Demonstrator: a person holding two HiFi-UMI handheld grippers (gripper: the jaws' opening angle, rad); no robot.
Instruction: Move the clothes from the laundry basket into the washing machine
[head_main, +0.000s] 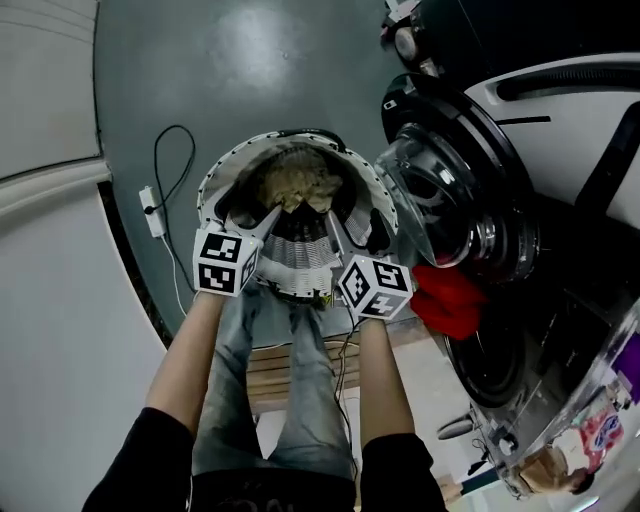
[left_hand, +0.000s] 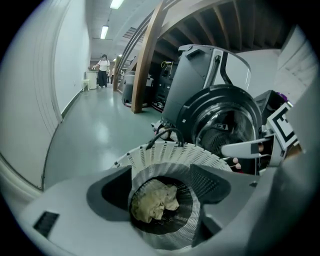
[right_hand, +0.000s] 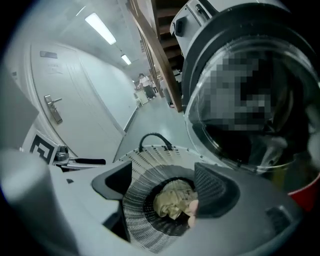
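Note:
A white slatted laundry basket (head_main: 215, 175) stands on the floor at my feet, with one crumpled beige cloth (head_main: 295, 178) at its bottom. My left gripper (head_main: 262, 218) and right gripper (head_main: 345, 232) hover side by side over the basket's near rim, both open and empty. The left gripper view shows the cloth (left_hand: 154, 200) deep in the basket (left_hand: 170, 152) below the spread jaws (left_hand: 160, 187). It appears the same way (right_hand: 172, 200) under the right gripper (right_hand: 162, 187). The washing machine (head_main: 560, 150) stands to the right, its round door (head_main: 440, 200) swung open. A red cloth (head_main: 450, 300) lies at its opening.
A power strip with a black cable (head_main: 152, 210) lies on the grey floor left of the basket. A white wall and door (right_hand: 55, 110) run along the left. A wooden platform (head_main: 275, 375) sits under my legs. A person (left_hand: 103, 70) stands far down the corridor.

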